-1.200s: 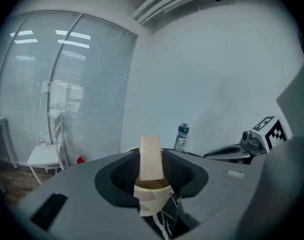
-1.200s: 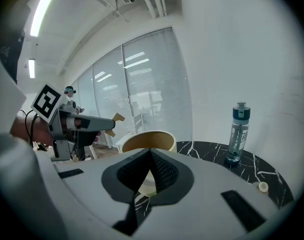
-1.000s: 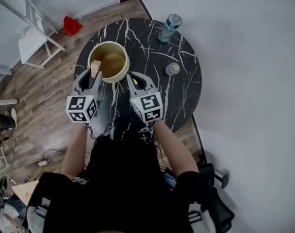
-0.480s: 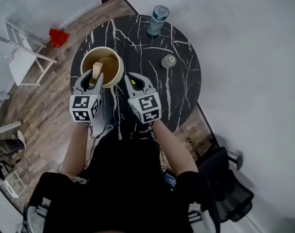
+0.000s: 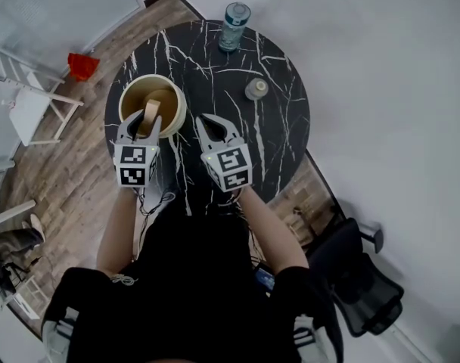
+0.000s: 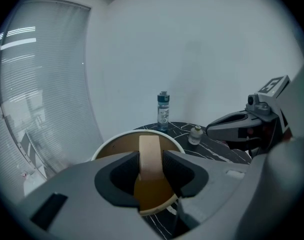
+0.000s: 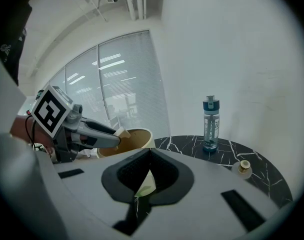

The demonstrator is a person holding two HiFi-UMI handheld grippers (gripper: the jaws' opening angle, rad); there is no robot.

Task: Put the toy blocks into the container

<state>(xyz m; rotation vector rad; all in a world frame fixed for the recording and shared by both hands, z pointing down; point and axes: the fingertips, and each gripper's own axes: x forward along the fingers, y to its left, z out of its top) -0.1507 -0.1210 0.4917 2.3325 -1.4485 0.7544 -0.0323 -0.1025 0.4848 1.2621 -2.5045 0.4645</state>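
Hovering over the container [image 5: 178, 106], the left gripper [image 5: 143, 121] pinches a wooden block [image 6: 150, 156] between its fingers, ready, I'd say, to drop it in, while the right gripper [image 5: 215, 127] has its fingers closed and empty.

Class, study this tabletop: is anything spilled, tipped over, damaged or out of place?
Nothing stands out. The water bottle, the small jar and the container all stand upright on the table, with no spill visible. The left gripper holds a wooden block over the container's opening, as the job requires.
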